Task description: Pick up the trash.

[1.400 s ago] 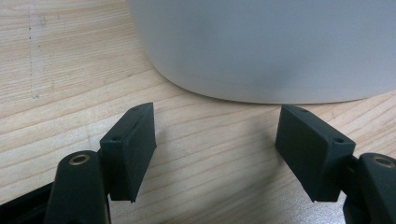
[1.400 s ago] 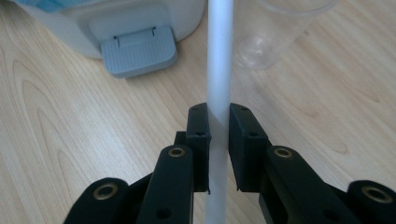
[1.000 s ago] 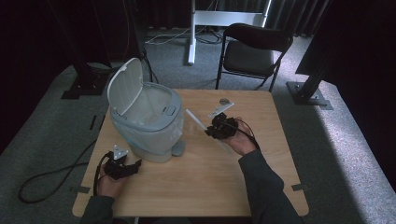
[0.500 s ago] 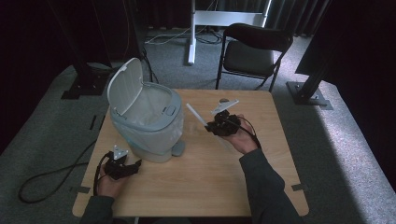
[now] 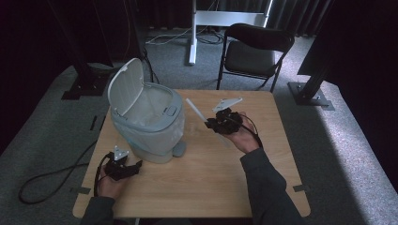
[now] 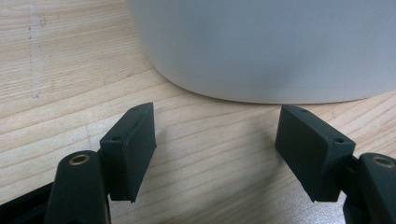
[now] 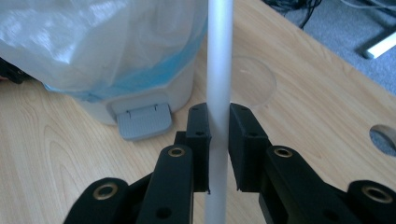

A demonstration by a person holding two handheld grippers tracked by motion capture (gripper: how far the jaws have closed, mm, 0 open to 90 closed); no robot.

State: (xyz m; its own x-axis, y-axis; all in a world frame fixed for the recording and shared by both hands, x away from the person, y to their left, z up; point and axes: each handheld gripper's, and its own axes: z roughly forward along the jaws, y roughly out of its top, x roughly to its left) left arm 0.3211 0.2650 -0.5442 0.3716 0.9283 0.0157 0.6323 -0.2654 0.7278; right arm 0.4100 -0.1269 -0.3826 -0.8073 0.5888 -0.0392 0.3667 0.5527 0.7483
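A: What stands on the table [image 5: 202, 183]?
B: A grey pedal bin [image 5: 150, 126], lid up, bag-lined, toward its left side.
A: And the grippers?
B: The right gripper [image 7: 218, 122] is clamped on a white rod [image 7: 218, 56], raised just right of the bin. The left gripper [image 6: 215, 135] rests wide open and empty by the bin's base.

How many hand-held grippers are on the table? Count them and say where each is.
2. The left hand-held gripper rests open at the near left, by the bin. The right hand-held gripper is right of the bin, clamping a white stick.
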